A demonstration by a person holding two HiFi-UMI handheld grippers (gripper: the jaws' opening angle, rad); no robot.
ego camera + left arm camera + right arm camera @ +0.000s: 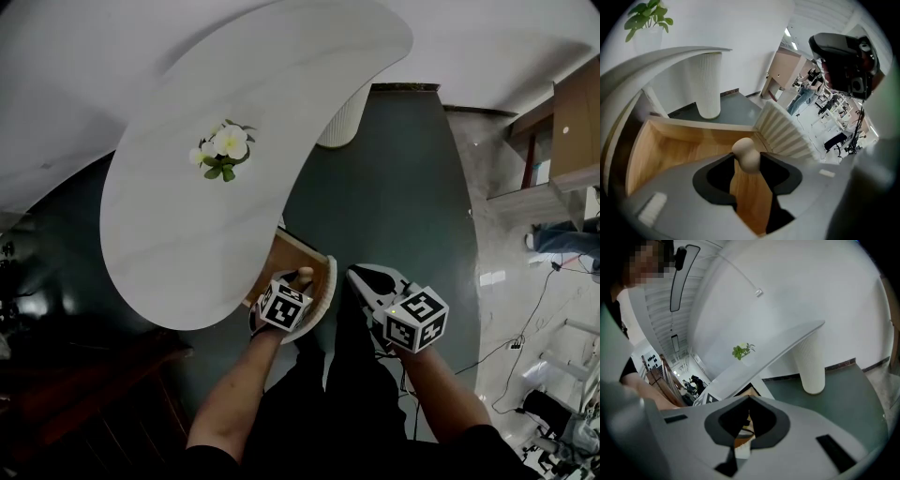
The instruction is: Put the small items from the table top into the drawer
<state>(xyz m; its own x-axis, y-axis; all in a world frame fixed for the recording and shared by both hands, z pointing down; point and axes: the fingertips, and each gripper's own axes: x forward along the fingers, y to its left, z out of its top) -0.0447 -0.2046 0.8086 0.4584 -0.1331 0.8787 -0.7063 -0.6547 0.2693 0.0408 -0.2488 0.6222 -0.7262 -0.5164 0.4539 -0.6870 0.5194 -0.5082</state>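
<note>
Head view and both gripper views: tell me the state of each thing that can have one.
Drawer: pulled open under the table top.
Left gripper: jaws closed on a rounded wooden piece, above the open drawer.
Right gripper: jaws together, nothing between them.
Small flowering plant: upright on the table top.

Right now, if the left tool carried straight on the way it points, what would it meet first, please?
Probably the open drawer's wooden floor; the wooden peg figure in the left tool would touch first.
</note>
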